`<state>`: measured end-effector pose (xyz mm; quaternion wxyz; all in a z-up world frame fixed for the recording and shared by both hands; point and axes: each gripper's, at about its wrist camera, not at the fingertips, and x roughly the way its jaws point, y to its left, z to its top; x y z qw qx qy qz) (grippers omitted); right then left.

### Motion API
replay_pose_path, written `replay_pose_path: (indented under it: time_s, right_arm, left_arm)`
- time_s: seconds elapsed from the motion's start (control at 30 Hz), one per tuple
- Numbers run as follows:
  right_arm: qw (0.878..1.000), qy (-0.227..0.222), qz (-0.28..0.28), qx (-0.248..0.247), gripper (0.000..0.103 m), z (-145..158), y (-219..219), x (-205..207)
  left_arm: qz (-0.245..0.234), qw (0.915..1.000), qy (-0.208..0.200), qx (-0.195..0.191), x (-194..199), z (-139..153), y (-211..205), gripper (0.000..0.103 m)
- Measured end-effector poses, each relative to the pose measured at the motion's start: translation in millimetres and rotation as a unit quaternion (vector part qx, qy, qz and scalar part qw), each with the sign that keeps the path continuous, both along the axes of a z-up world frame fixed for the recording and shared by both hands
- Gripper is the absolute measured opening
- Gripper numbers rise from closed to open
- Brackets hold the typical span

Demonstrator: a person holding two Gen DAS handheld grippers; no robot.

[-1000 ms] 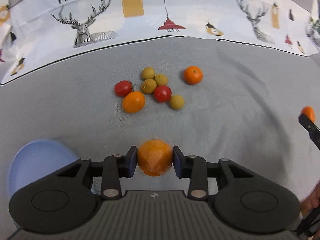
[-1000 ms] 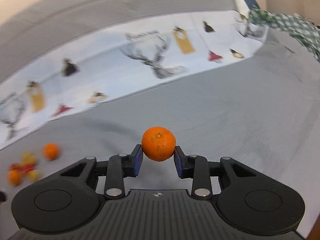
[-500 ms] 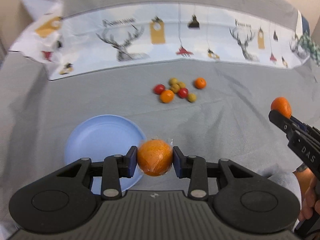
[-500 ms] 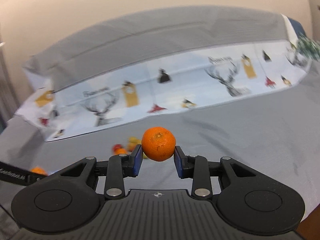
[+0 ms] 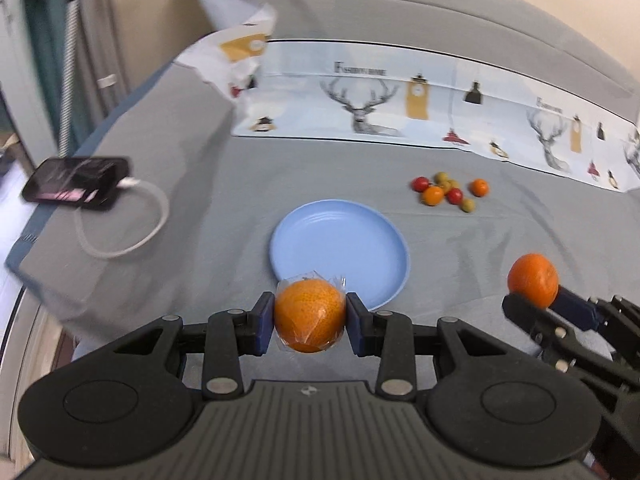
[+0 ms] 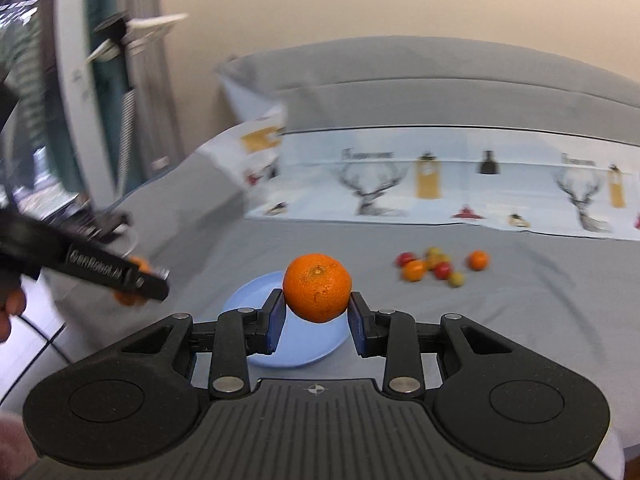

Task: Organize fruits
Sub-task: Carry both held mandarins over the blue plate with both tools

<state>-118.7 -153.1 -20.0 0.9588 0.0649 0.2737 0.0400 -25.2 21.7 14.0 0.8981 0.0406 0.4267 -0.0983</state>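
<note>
My left gripper (image 5: 310,320) is shut on a plastic-wrapped orange (image 5: 309,315), held above the near rim of a light blue plate (image 5: 340,244). My right gripper (image 6: 317,308) is shut on a bare mandarin (image 6: 317,287), held above the same plate (image 6: 256,300); it also shows in the left wrist view (image 5: 536,300) with its mandarin (image 5: 533,279). The left gripper shows at the left of the right wrist view (image 6: 132,280). A cluster of small fruits (image 5: 446,194), red, orange and yellow-green, lies on the grey cloth beyond the plate, also in the right wrist view (image 6: 436,268).
A black phone (image 5: 76,184) with a white cable (image 5: 132,232) lies at the left table edge. A deer-print white cloth (image 5: 400,104) runs along the back. The grey cloth's left edge drops off near the phone.
Both grippers have pulled back from the fruit cluster and swung left, each still holding its fruit. The blue plate now lies just ahead of both.
</note>
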Motion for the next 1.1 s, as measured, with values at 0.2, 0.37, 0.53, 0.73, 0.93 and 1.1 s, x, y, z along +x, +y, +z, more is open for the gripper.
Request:
replay_pose_path:
  time_s: [0.2, 0.37, 0.53, 0.73, 0.93, 1.1]
  right_arm:
    - [0.999, 0.005, 0.031, -0.014, 0.036, 0, 26, -6]
    - [0.999, 0.011, 0.028, -0.017, 0.036, -3, 30, -2]
    - [0.999, 0.022, 0.029, -0.016, 0.036, -9, 31, 6]
    - [0.999, 0.039, 0.031, -0.014, 0.036, -17, 31, 18]
    - [0.998, 0.057, 0.030, -0.012, 0.036, -29, 31, 31]
    - [0.997, 0.072, 0.030, -0.016, 0.036, -40, 31, 46]
  left_arm:
    - [0.016, 0.9998, -0.010, 0.002, -10, 1, 19, 0.041]
    - [0.010, 0.9999, -0.006, -0.004, -7, -4, 16, 0.041]
    - [0.006, 1.0000, 0.001, -0.002, 0, -9, 15, 0.041]
    - [0.008, 0.9999, 0.007, 0.002, 12, -16, 14, 0.041]
    - [0.010, 0.9998, 0.020, 0.004, 32, -26, 12, 0.041]
    - [0.009, 0.9995, 0.028, 0.009, 49, -35, 8, 0.041]
